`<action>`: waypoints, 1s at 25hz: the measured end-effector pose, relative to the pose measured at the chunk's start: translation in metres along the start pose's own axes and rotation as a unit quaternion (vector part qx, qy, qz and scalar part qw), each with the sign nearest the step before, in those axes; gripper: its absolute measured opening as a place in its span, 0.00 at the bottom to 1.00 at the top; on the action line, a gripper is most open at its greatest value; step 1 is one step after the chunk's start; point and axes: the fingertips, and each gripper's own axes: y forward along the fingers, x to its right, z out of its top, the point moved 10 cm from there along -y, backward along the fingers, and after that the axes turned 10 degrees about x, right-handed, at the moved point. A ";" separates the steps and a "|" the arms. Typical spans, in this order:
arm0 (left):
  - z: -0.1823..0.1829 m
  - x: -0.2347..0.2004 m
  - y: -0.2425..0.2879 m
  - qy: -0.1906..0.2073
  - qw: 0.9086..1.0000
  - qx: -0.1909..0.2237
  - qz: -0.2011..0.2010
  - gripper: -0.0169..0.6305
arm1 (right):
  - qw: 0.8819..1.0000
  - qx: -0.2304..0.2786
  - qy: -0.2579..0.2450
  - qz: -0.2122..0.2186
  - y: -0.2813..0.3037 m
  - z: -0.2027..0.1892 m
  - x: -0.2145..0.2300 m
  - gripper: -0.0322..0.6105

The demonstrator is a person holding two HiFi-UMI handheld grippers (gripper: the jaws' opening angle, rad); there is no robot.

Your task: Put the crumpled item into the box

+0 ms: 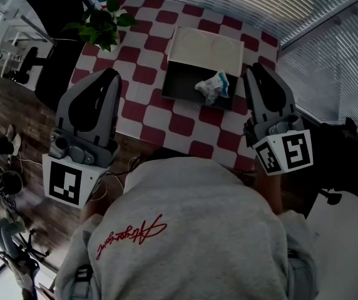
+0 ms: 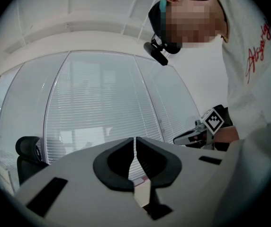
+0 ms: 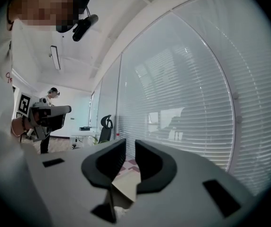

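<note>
The crumpled item (image 1: pixel 213 87), white with teal print, lies in the right part of the dark box (image 1: pixel 178 85), against its front rim. The box's cream lid (image 1: pixel 205 50) stands open at the back. The box sits on a red and white checkered table (image 1: pixel 166 114). My left gripper (image 1: pixel 111 74) hovers over the table's left side, well left of the box, jaws shut and empty (image 2: pixel 135 143). My right gripper (image 1: pixel 254 69) is just right of the box, raised, with a narrow gap between its jaws (image 3: pixel 130 145) and nothing in it.
A potted plant (image 1: pixel 101 24) stands at the table's far left corner. Window blinds (image 1: pixel 273 2) run along the far and right sides. A wooden floor (image 1: pixel 16 105) and an office chair lie to the left. The person's grey sweater (image 1: pixel 185 230) fills the near view.
</note>
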 end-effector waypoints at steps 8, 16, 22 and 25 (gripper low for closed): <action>-0.002 0.003 0.007 -0.001 1.000 -0.002 -0.003 0.07 | 1.000 0.014 -0.008 0.000 -0.005 0.010 0.004 0.11; -0.004 0.006 0.015 -0.001 1.000 -0.001 -0.008 0.07 | 1.000 0.026 -0.018 0.002 -0.009 0.019 0.007 0.10; -0.005 0.006 0.020 -0.003 1.000 0.000 -0.011 0.07 | 0.999 0.031 -0.016 0.000 -0.010 0.023 0.009 0.08; -0.005 0.005 0.020 -0.003 1.000 0.000 -0.012 0.07 | 0.999 0.033 -0.014 -0.001 -0.010 0.025 0.009 0.08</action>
